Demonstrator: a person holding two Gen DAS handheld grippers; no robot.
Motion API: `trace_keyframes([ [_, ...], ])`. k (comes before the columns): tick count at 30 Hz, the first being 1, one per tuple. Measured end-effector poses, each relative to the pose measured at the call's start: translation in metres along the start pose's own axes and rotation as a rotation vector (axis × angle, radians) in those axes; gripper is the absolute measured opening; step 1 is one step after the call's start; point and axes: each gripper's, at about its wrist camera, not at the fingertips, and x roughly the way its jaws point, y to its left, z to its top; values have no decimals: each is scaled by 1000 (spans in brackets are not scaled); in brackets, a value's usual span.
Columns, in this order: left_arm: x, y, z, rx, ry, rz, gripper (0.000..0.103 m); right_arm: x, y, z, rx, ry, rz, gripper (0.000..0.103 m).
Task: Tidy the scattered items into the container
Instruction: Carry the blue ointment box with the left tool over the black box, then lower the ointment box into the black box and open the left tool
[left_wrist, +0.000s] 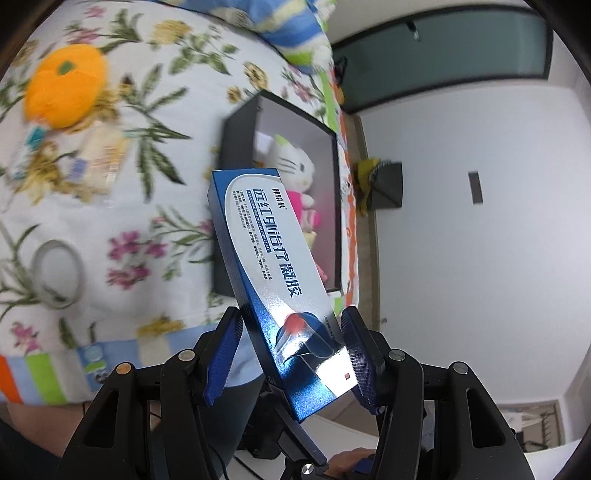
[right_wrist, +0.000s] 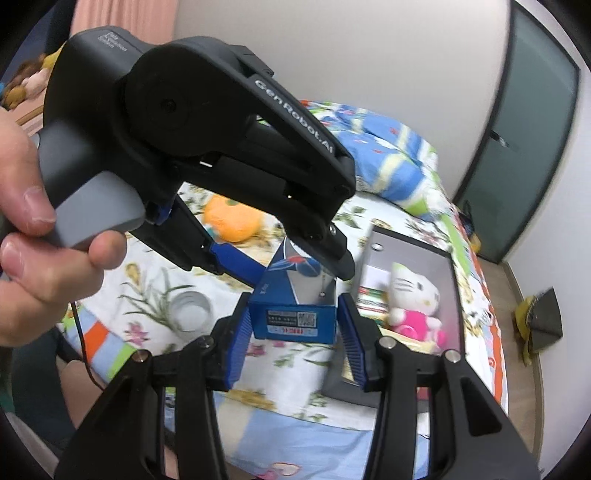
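Viewing both wrist cameras, we note a long blue and silver carton with a white panel of dark blue print and a red spot near its lower end. In the left view it fills the centre of the frame, its lower end between the left tongs, whose blue pads press its two sides: clenched on the carton. Its long axis runs from lower right to upper left, far end tipped toward the black container on the flowered bed. In the right view the right tongs, at lower centre, grip the carton's barcoded end face; the axis points away, up the frame. A white plush cat lies inside the container.
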Motion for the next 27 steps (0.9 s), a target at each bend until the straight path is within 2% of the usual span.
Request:
trace_keyframes([
  [7, 85, -43, 27, 54, 77, 41, 55, 26, -76, -36, 111, 5, -39, 46],
  [14, 151, -66, 57, 97, 121, 73, 55, 57, -127, -57, 183, 11, -57, 46],
  [22, 188, -66, 76, 83, 141, 87, 55, 92, -162, -73, 229, 3, -49, 46],
  [27, 203, -74, 81, 127, 159, 89, 55, 98, -173, -81, 243, -10, -80, 46],
])
